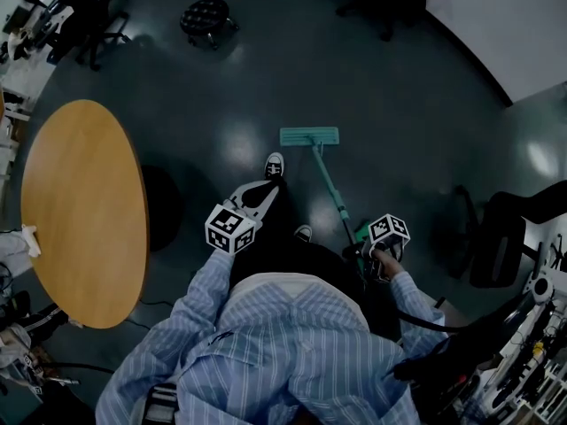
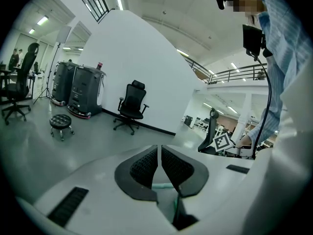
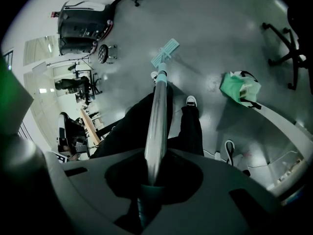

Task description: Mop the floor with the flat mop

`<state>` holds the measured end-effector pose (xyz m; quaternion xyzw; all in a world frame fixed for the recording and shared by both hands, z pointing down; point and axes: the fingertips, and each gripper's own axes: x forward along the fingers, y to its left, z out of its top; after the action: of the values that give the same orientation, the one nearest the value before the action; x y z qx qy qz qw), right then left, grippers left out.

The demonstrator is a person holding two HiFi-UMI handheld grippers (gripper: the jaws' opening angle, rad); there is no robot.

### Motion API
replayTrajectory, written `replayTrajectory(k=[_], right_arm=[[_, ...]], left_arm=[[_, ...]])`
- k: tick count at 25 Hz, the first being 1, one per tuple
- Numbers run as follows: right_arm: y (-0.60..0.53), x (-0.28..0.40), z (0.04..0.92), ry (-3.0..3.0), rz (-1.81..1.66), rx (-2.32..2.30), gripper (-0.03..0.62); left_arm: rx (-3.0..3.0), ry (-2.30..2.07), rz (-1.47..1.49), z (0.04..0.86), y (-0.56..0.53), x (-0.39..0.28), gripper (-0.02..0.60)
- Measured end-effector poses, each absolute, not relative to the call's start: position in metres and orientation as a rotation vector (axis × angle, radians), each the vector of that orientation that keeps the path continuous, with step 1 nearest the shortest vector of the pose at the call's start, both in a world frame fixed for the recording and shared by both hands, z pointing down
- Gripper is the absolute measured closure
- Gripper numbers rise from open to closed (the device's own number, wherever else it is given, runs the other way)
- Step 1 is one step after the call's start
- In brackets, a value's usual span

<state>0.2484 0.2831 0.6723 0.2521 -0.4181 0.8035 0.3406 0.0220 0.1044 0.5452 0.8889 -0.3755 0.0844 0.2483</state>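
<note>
A flat mop rests its teal head (image 1: 309, 136) on the dark floor ahead of the person's shoes. Its handle (image 1: 332, 190) slopes back to my right gripper (image 1: 379, 253), which is shut on its upper end. In the right gripper view the silver handle (image 3: 157, 126) runs out from between the jaws of that gripper (image 3: 154, 173) down to the mop head (image 3: 165, 52). My left gripper (image 1: 268, 189) hangs left of the handle, apart from it. In its own view the left gripper (image 2: 160, 163) has its ribbed pads (image 2: 145, 164) almost touching, with nothing between them.
A round wooden table (image 1: 84, 211) stands at the left. A black stool (image 1: 206, 16) is farther ahead, and an office chair (image 1: 500, 237) is at the right. A green bag (image 3: 239, 88) lies on the floor near that chair. The person's legs (image 3: 139, 121) stand by the handle.
</note>
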Motion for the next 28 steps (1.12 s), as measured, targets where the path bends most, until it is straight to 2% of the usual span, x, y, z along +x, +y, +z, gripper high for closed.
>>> replayTrajectory(k=[14,28], right_arm=[[0.137,0.189,0.685,-1.079,2.093,0.635,0.539],[-0.088,0.137,0.715,-1.122,2.049,0.675,0.540]], left_arm=[[2.416,-0.994,0.243,0.555,-0.044,-0.018,0.555],[2.418,-0.916,0.252,0.573,-0.179,-0.044,0.555]])
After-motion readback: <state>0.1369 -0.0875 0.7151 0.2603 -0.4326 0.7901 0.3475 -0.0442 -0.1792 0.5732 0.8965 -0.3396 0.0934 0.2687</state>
